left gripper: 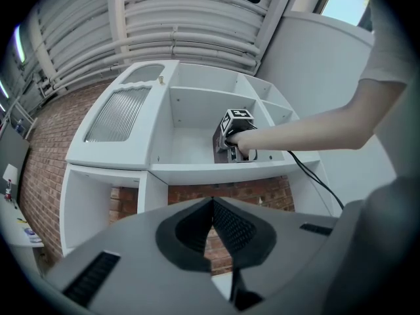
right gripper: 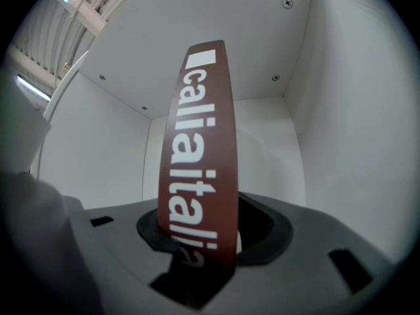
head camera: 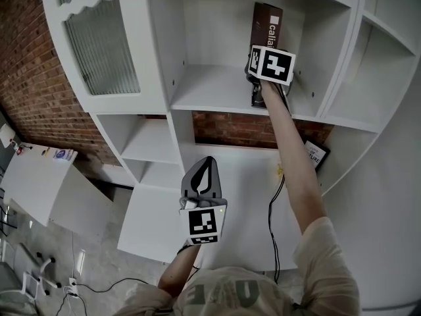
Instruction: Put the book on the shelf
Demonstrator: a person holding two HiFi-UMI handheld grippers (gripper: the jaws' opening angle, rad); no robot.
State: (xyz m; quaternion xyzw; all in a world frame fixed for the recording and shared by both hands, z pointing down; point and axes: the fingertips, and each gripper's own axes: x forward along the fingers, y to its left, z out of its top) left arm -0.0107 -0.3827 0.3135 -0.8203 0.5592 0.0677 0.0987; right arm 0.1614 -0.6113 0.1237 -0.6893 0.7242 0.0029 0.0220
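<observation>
A dark red book (head camera: 266,22) with white lettering on its spine stands upright in the upper middle compartment of the white shelf (head camera: 210,91). My right gripper (head camera: 258,94) reaches into that compartment and is shut on the book's lower part. In the right gripper view the book's spine (right gripper: 197,130) rises between the jaws of the right gripper (right gripper: 197,241). The left gripper (head camera: 205,164) hangs lower, in front of the shelf, shut and empty. From the left gripper view its own jaws (left gripper: 213,205) meet, and the book (left gripper: 219,148) shows far off behind the right hand.
A second book (head camera: 316,154) leans in the lower right compartment. A ribbed-glass cabinet door (head camera: 102,45) is at upper left. A brick wall (head camera: 26,91) lies behind. A black cable (head camera: 270,222) hangs from the right arm. A white table (head camera: 33,180) stands at the left.
</observation>
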